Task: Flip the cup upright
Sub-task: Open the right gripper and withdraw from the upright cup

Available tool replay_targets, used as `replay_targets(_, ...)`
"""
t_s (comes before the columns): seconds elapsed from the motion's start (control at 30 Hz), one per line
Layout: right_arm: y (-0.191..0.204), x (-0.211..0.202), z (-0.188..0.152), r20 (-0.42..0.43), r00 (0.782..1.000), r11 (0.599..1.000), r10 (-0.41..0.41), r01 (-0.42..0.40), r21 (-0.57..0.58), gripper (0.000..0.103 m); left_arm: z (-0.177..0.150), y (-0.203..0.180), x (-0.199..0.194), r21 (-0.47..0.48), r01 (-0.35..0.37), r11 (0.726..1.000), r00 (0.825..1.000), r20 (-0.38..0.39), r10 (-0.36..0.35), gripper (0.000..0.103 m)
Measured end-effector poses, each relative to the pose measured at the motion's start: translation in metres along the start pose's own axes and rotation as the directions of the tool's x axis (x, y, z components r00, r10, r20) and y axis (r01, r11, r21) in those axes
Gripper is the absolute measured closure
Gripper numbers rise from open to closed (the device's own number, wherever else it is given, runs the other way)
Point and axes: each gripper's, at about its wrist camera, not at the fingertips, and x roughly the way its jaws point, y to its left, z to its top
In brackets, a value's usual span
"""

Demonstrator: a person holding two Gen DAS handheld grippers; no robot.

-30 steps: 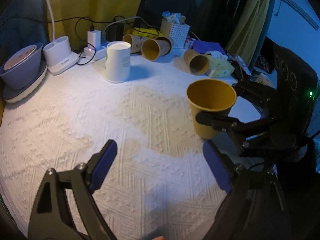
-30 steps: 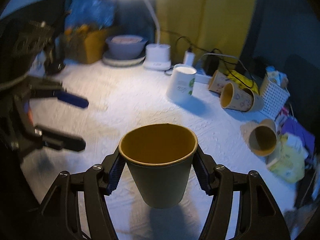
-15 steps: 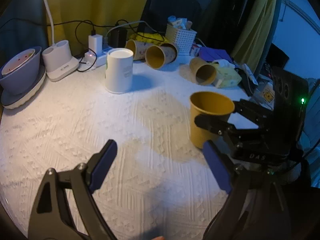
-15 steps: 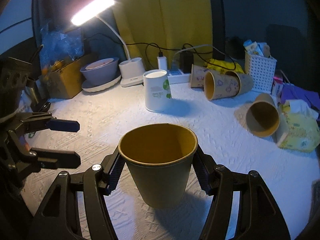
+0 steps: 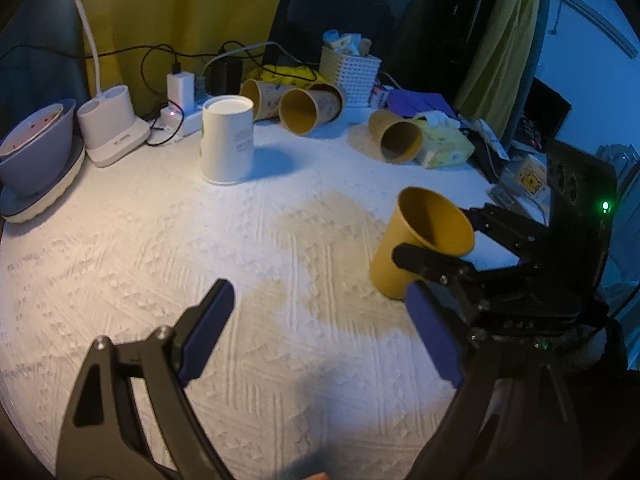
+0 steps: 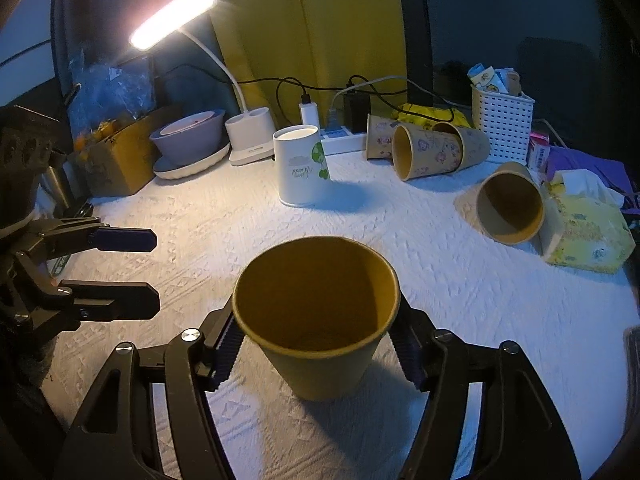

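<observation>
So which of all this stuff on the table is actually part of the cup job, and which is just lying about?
Part of the job:
- yellow cup, mouth up, gripped by the right tongs
- left tongs, open, holding nothing

Just lying about:
- white cup, upside down
- paper cups on their sides
- white basket
- desk lamp
- bowl

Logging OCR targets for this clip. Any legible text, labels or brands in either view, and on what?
None reads with certainty.
White cup: cursive print by a green leaf, upside down, too blurred.
Lamp base: small dark mark, too small.
Paper cups lying on their sides: cartoon figures only, no words.
Yellow tissue pack: print unreadable.
Held paper cup: plain.
</observation>
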Motion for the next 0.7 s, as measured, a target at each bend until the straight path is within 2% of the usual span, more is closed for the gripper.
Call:
replay_targets(0.07,0.001,-0.004,-0.002,0.006,1.0,1.0,0.008,-0.008,0.004,0.021,-0.002,-0.003,-0.002,0.004,-0.005,1.0,1.0,0.002,0.005,0.014)
replay_targets(0.27,0.004,-0.017,-0.006,0.023,1.0,1.0,-0.002,0.002,0.008,0.021,-0.007,-0.011,-0.011,0.019,-0.009,1.0,1.0,0.021,0.009,0.014)
replay_targets(0.7,0.021,-0.06,-0.016,0.062,0.996,0.998,-0.056,0.057,-0.004,0.021,-0.021,-0.025,-0.055,0.024,0.011,1.0,0.994,0.11,-0.013,0.014)
